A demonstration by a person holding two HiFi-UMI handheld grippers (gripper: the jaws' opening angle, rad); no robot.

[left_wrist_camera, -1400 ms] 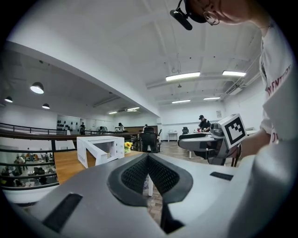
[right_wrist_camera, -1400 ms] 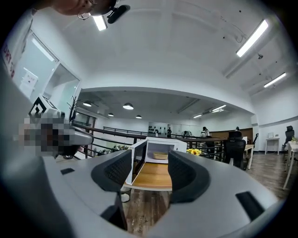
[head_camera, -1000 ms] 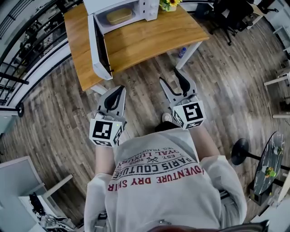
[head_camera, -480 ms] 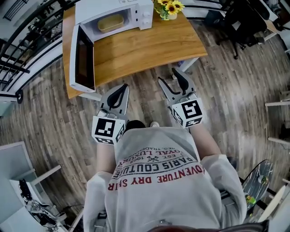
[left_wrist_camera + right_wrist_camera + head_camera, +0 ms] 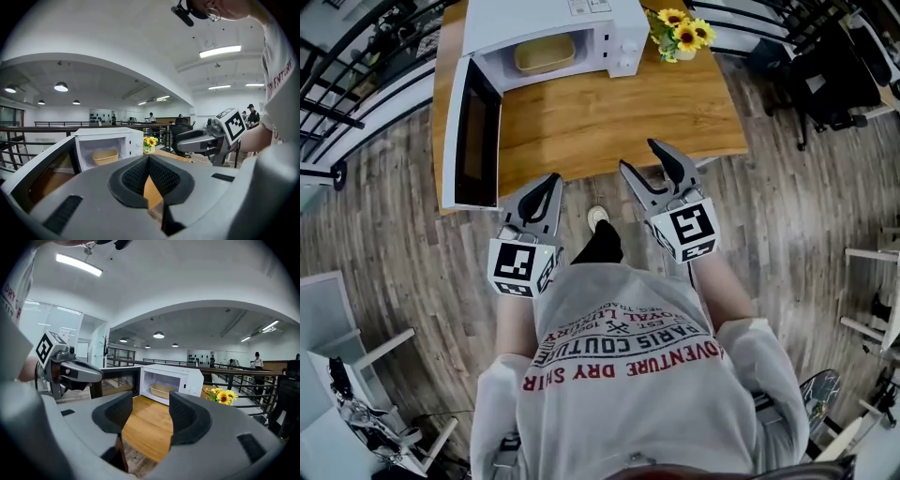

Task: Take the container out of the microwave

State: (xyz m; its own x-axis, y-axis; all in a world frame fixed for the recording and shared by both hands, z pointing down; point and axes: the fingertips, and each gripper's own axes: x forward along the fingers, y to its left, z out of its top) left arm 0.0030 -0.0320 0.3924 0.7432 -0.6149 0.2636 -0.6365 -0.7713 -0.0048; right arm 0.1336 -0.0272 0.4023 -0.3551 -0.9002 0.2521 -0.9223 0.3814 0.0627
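Note:
A tan container (image 5: 544,53) sits inside the white microwave (image 5: 581,19) at the back of the wooden table (image 5: 619,112). The microwave door (image 5: 472,133) hangs open to the left. The container (image 5: 105,157) and the container (image 5: 161,391) show in both gripper views, far ahead of the jaws. My left gripper (image 5: 549,186) is shut with nothing in it, held over the floor just short of the table's front edge. My right gripper (image 5: 645,159) stands open and empty at that same edge. Neither touches the microwave.
A pot of sunflowers (image 5: 680,36) stands on the table right of the microwave. Railings (image 5: 356,84) run behind and to the left. A dark chair (image 5: 839,75) is at the far right, and white furniture (image 5: 356,356) stands at the lower left on the wood floor.
The person has stepped toward the table, so the microwave and table now lie closer under both grippers. The jaws keep the same states, left shut and right open.

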